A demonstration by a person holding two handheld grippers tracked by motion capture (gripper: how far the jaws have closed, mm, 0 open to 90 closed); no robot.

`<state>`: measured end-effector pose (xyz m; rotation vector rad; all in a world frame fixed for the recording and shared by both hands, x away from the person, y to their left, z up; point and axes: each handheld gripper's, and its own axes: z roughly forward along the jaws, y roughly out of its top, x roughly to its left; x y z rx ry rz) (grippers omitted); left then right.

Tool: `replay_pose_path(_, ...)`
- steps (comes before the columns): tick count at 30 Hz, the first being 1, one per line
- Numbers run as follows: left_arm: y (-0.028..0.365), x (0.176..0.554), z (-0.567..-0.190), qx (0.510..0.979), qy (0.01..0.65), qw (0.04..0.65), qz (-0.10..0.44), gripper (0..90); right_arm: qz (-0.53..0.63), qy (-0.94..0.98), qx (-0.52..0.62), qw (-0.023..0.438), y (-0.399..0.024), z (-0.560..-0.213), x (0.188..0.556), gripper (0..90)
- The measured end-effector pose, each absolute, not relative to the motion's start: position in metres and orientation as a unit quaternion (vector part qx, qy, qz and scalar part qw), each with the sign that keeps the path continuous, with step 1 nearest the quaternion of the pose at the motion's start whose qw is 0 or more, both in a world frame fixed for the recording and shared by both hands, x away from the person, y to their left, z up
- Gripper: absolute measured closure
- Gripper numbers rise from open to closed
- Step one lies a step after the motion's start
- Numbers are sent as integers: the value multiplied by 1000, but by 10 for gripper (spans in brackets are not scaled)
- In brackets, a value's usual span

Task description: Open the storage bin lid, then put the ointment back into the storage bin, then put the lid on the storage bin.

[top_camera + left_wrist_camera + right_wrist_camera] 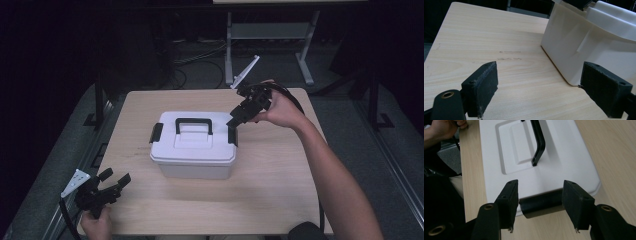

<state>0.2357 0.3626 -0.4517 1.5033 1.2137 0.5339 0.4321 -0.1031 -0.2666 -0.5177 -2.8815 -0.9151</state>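
Note:
A white lidded box (192,150) sits in the middle of the wooden table (280,175). It has a black carry handle (194,122) lying on the lid and a black latch at each end. My right gripper (234,121) hangs tilted down over the right latch (233,136). In the right gripper view the jaws (541,187) stand open on either side of that latch (541,206), at the lid's near edge, with the handle (539,142) beyond. My left gripper (116,178) rests low at the table's front left corner, open and holding nothing. Its view faces the box's side wall (584,47).
The left latch (156,132) is on the box's far side from my right gripper. Bare wood lies between my left gripper (540,82) and the box. Behind the table stands a grey metal frame (270,30) with cables on the dark floor.

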Motion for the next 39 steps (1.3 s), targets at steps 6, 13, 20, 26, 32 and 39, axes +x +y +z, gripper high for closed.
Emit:
replay_pose_path(6,361,236,-452,635,509,537,225,137,-299,-937,-176,39,-113,-271,429,462)
replay_pose_path(13,361,236,-452,635,508,536,224,137,-301,-935,-185,39,-125,-275,427,462)
replay_pose_path(20,361,237,-452,635,509,536,224,137,-300,-933,-195,38,-134,-280,425,461)
replay_pose_path(26,361,237,-452,635,508,537,224,137,-298,-932,-205,42,-140,-285,424,460)
replay_pose_path(32,361,237,-452,636,507,537,224,137,-299,-930,-209,44,-147,-290,422,458)
replay_pose_path(39,360,237,-452,637,507,536,223,137,-301,-928,-215,45,-154,-294,420,454)
